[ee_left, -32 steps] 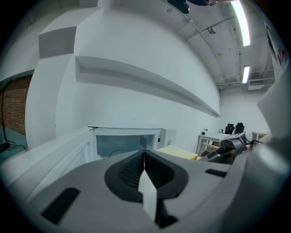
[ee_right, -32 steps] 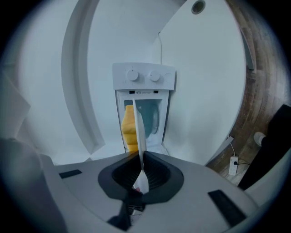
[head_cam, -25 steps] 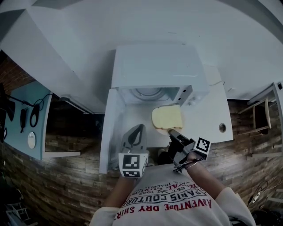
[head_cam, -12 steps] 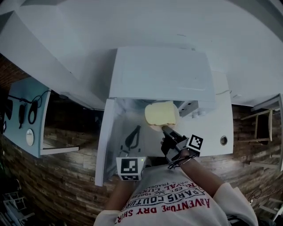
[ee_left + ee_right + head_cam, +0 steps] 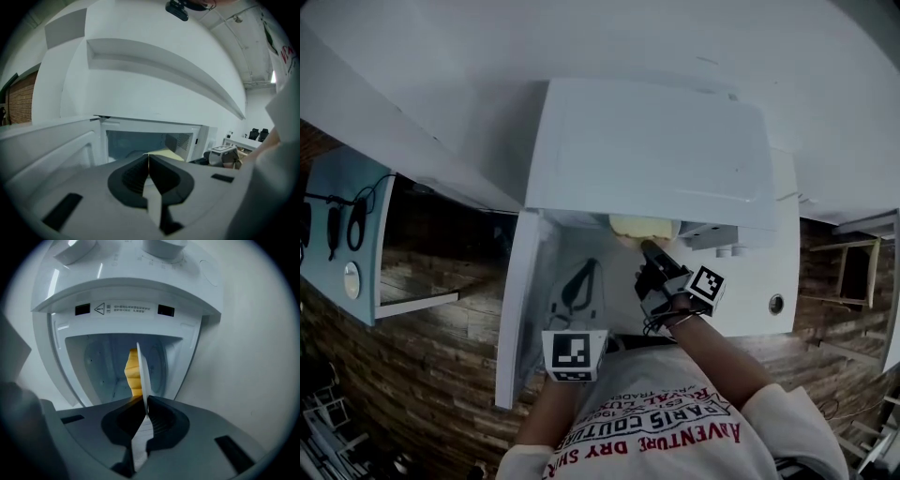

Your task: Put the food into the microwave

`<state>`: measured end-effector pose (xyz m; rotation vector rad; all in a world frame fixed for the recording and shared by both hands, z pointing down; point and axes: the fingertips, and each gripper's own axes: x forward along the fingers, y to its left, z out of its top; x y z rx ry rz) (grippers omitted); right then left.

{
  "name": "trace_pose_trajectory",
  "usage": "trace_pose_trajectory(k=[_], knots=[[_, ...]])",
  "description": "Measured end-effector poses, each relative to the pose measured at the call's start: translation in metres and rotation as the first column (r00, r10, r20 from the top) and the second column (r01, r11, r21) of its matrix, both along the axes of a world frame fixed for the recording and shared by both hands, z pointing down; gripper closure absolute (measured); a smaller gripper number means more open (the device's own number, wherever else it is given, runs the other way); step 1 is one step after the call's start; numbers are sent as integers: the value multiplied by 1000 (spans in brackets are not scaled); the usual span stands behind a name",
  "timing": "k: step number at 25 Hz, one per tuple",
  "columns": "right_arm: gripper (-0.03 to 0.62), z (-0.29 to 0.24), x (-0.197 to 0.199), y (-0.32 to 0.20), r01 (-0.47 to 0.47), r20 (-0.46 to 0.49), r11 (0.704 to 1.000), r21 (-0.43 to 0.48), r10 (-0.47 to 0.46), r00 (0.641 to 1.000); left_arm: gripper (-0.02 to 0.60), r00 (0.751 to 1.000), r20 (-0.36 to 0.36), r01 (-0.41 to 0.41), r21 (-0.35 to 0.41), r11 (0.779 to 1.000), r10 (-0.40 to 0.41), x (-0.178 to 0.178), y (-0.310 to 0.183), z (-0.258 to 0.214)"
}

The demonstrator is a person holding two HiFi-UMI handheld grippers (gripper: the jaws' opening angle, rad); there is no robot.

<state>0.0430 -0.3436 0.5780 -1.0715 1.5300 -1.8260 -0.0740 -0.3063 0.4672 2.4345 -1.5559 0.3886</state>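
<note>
A white microwave (image 5: 647, 150) stands on the counter with its door (image 5: 520, 309) swung open to the left. My right gripper (image 5: 647, 247) is shut on the rim of a white plate (image 5: 642, 228) that carries pale yellow food, and the plate's far part is hidden under the microwave's top. In the right gripper view the plate (image 5: 143, 373) shows edge-on between the pads of the gripper (image 5: 144, 401), with the yellow food (image 5: 133, 376) in front of the cavity. My left gripper (image 5: 593, 265) hangs beside the open door, jaws shut and empty (image 5: 149, 158).
The white counter (image 5: 759, 281) has a round cable hole (image 5: 776, 304) to the right of the microwave. A blue board (image 5: 347, 244) with cables hangs at the left. A wooden chair (image 5: 858, 248) stands at the right over a wood-plank floor.
The right gripper has carried the plate forward from in front of the microwave into its opening. The left gripper has also moved forward alongside the door.
</note>
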Motion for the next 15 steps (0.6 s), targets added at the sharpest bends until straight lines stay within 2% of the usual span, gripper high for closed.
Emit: trace_pose_trajectory(k=[15], knots=[[571, 23, -24, -46, -6, 7, 1000, 24, 5, 1000, 574, 1000, -5, 26, -48, 998, -27, -7, -2, 18]])
